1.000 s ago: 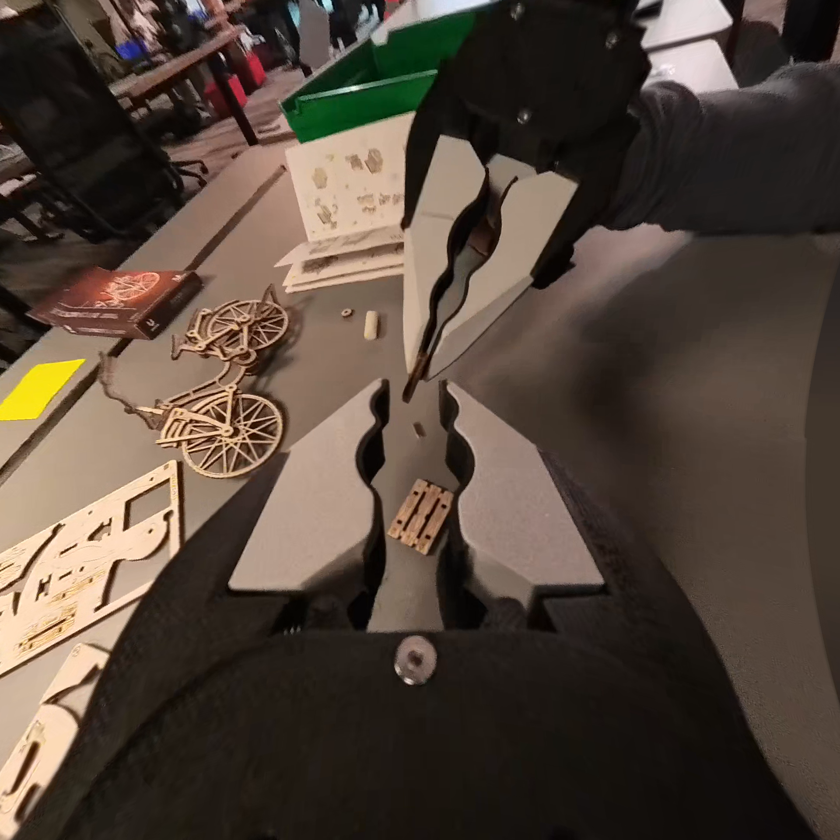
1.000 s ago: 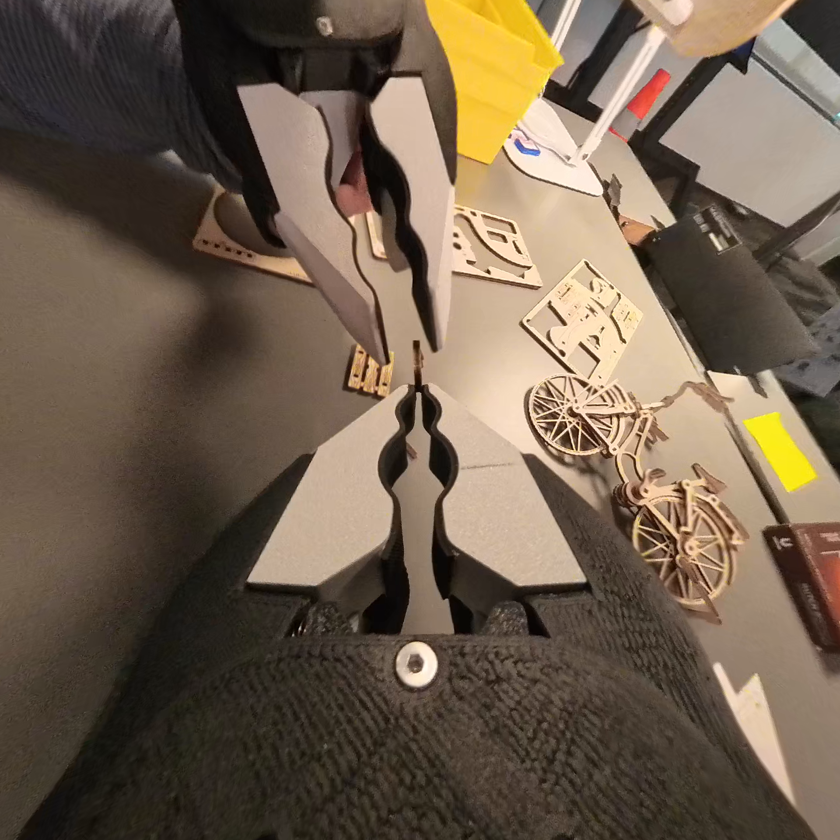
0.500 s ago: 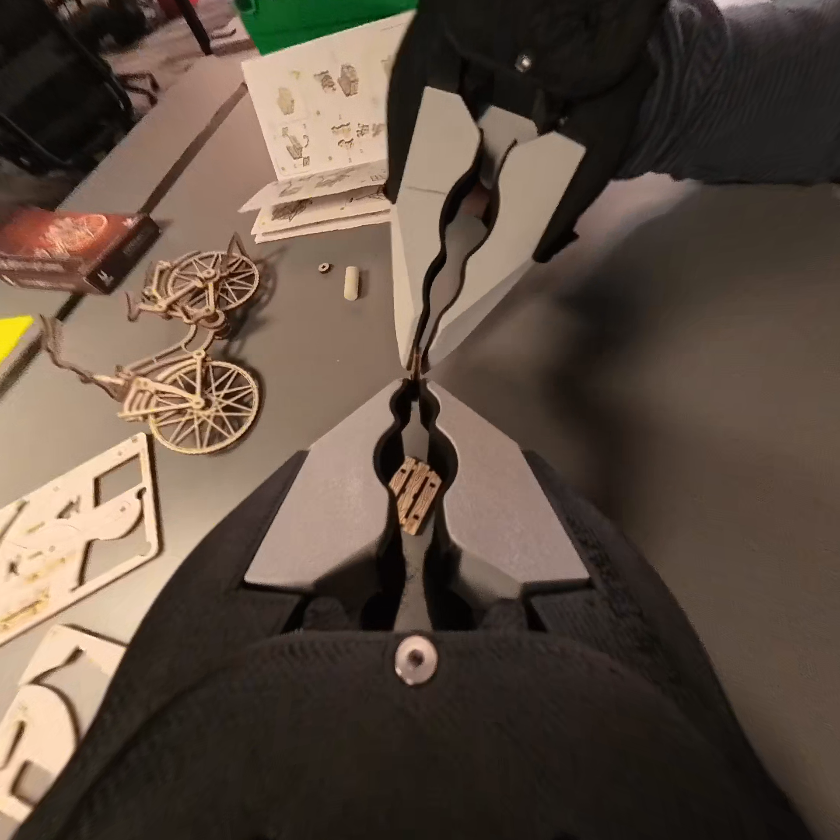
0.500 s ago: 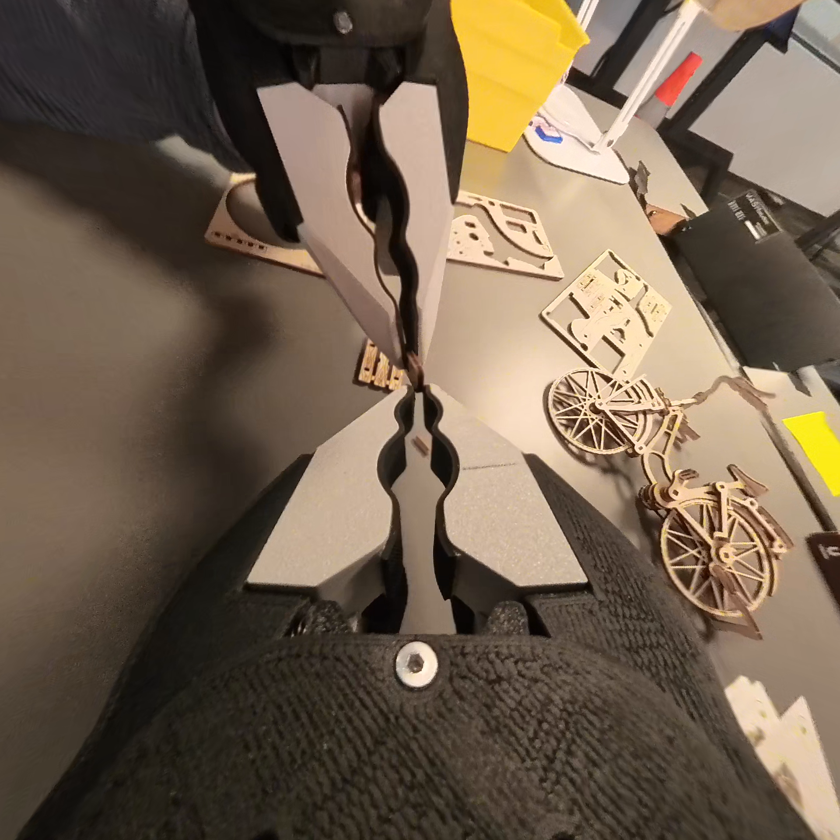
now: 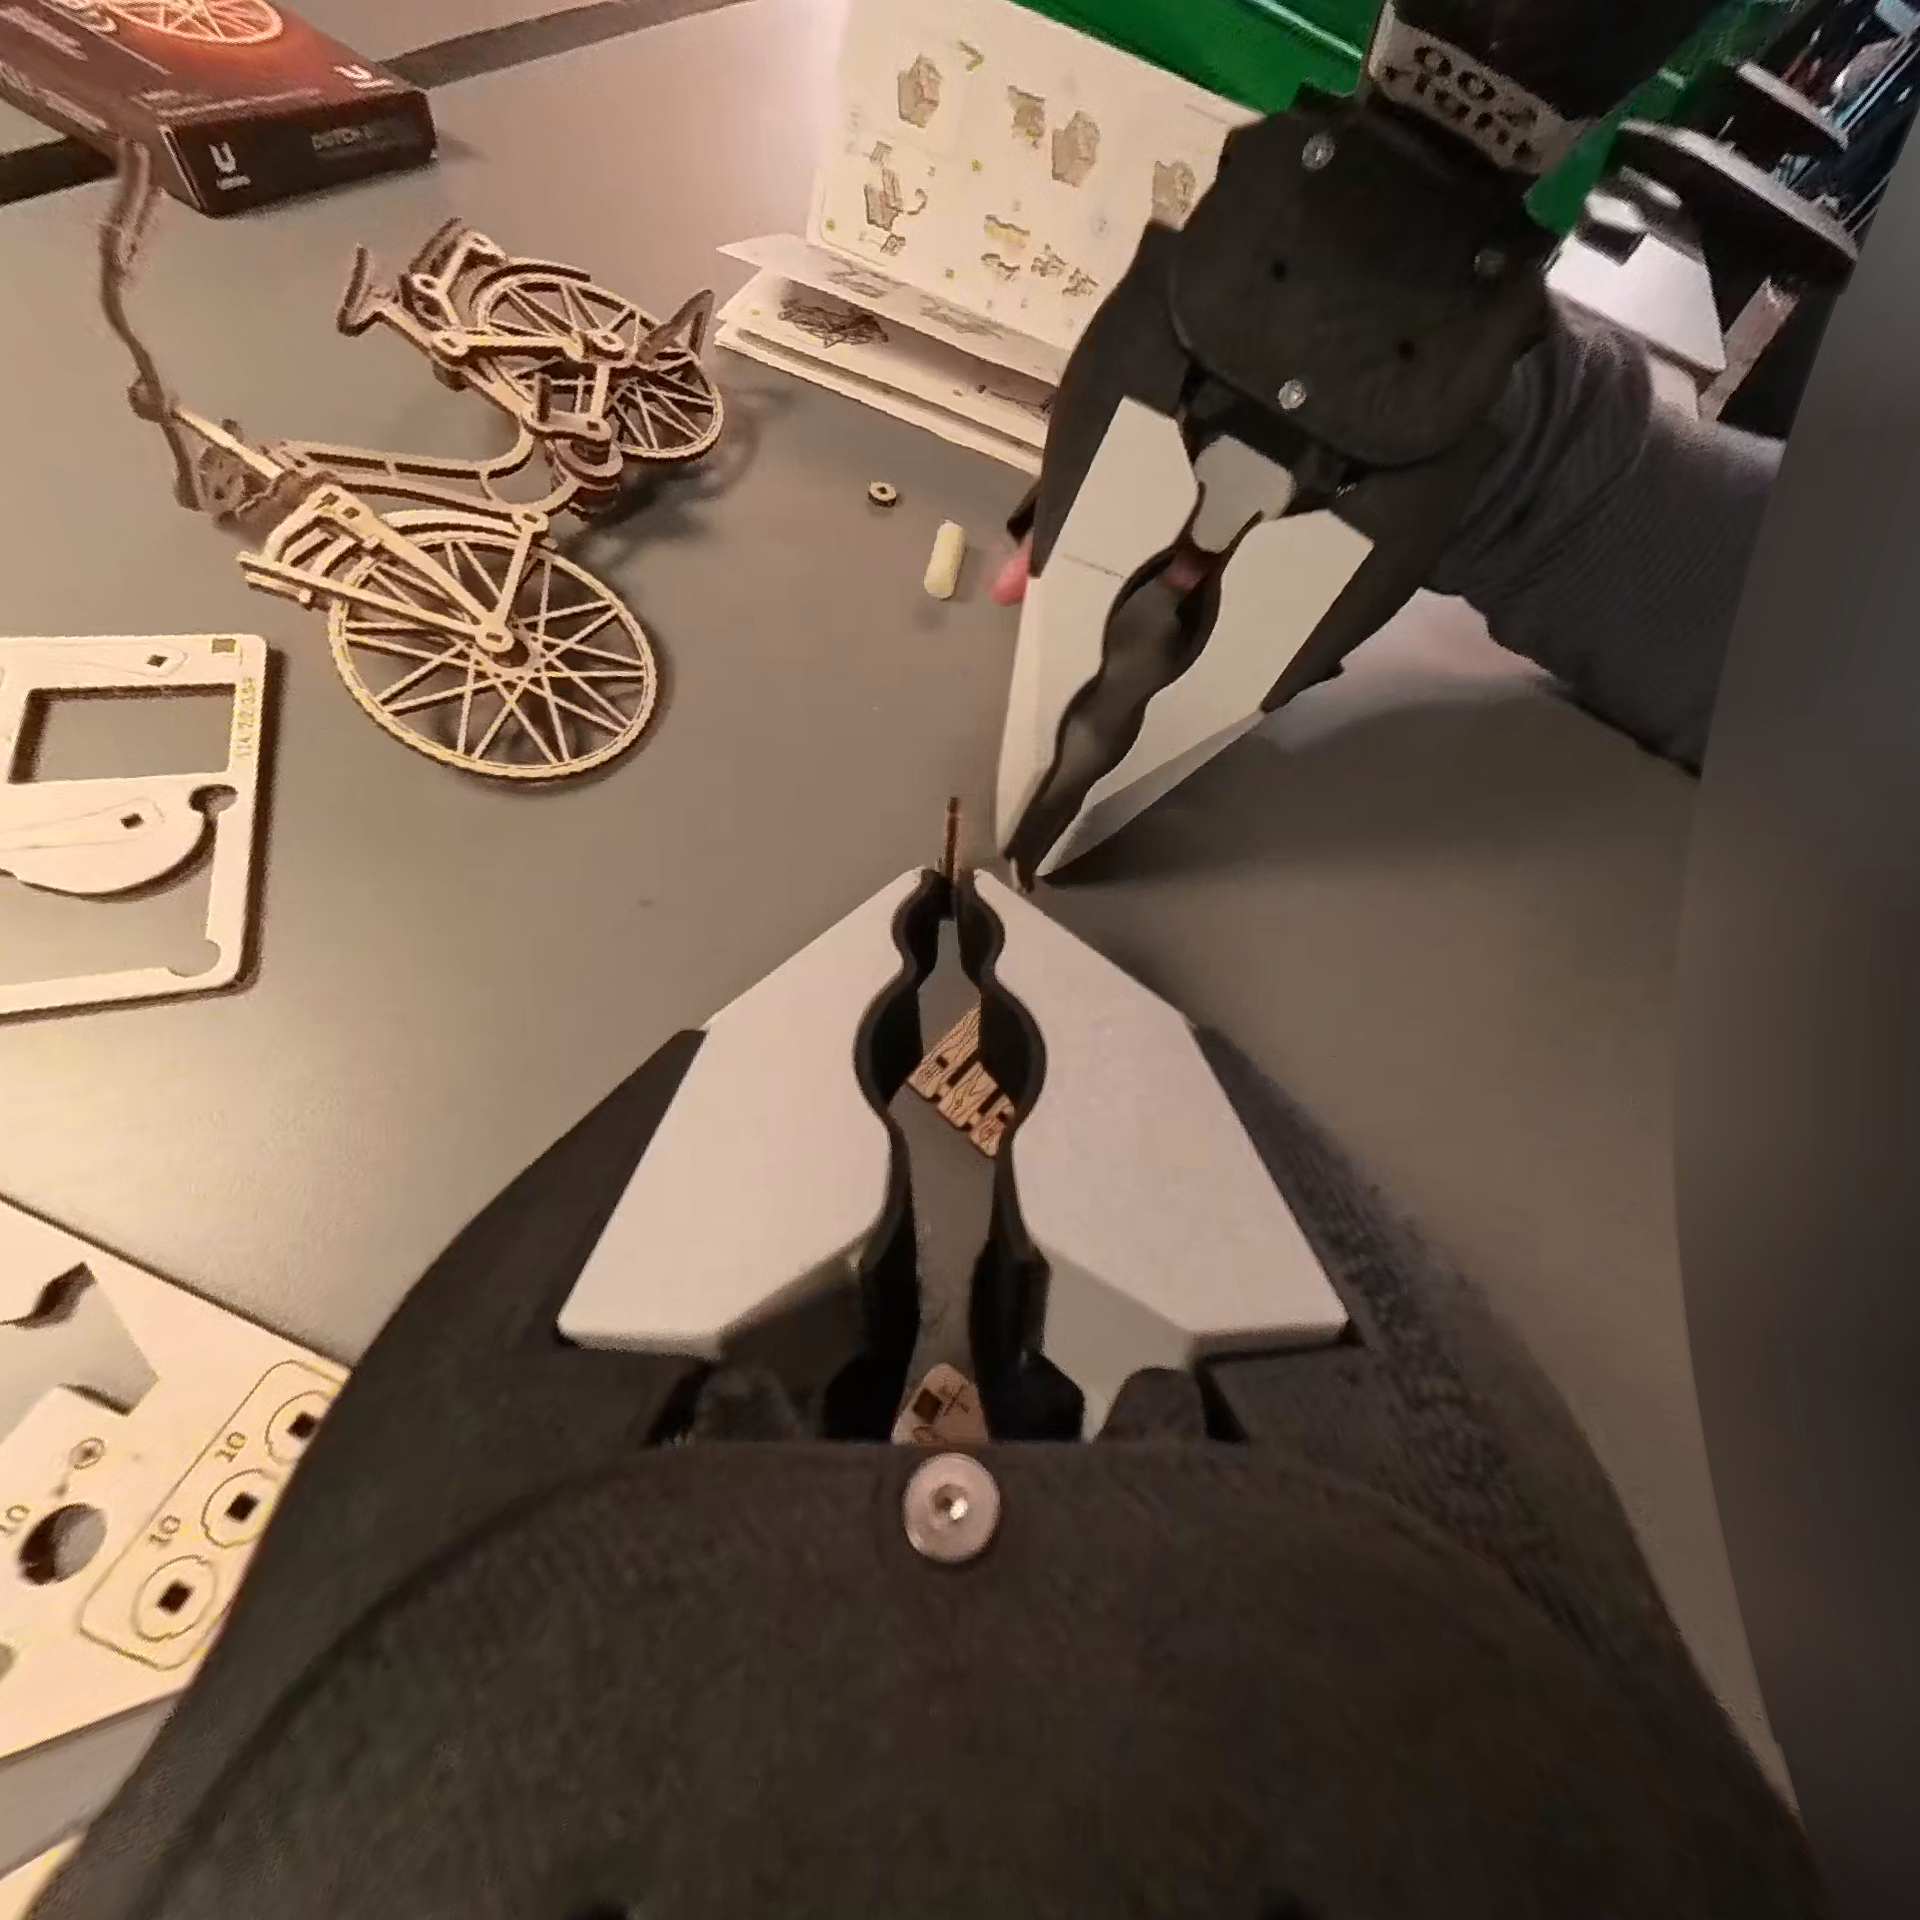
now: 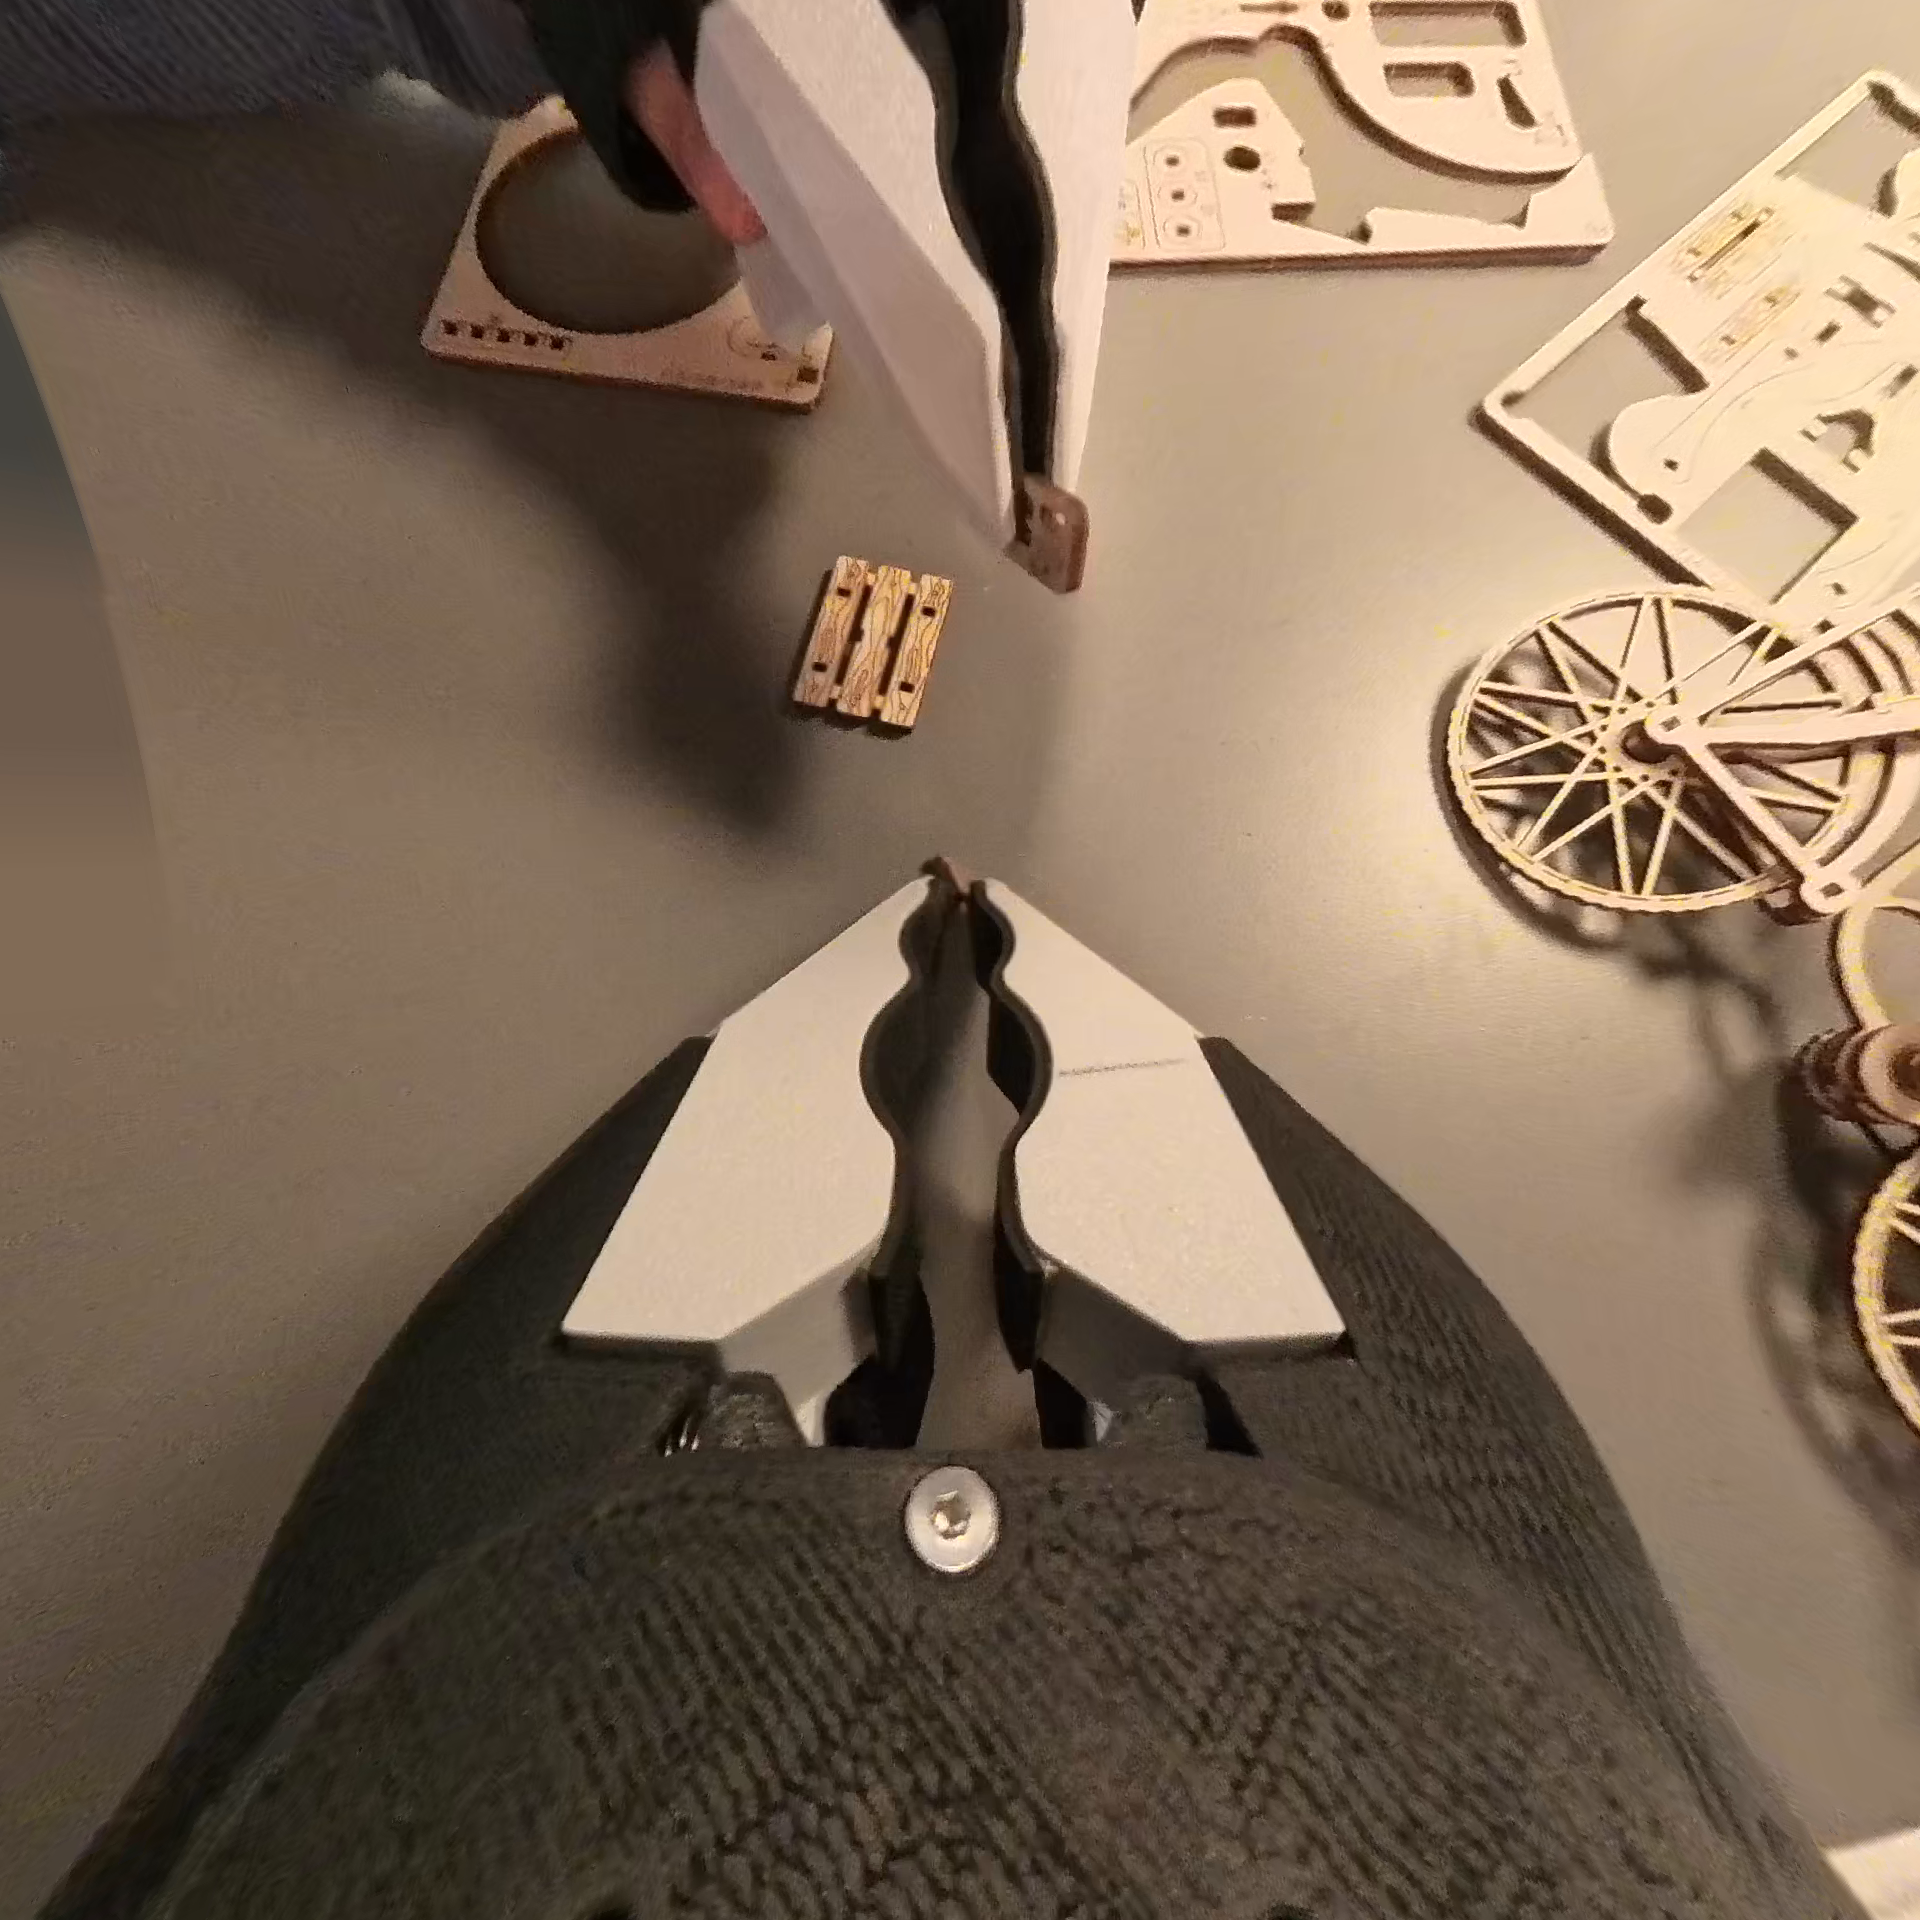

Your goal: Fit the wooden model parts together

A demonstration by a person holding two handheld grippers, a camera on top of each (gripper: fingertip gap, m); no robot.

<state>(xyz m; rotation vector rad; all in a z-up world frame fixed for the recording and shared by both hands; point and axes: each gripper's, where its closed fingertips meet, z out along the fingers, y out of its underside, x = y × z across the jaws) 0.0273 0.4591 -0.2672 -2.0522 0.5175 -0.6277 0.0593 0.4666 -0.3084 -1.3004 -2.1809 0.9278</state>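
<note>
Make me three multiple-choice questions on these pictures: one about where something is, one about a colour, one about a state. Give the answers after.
1. Where is the small slatted wooden piece?
A. Clamped in the right gripper
B. Lying flat on the grey table
C. Stacked on the bicycle

2. What colour is the bin behind the instruction booklet?
A. Green
B. Red
C. White

3. How is the left gripper?
A. Wide open and empty
B. Lying on the table
C. Shut on a small brown wooden piece

Answers:
1 B, since the right wrist view shows it flat on the table, apart from both grippers.
2 A, since its wall above the booklet is green.
3 C, since the jaws meet at the tips with the brown piece sticking out.
</note>
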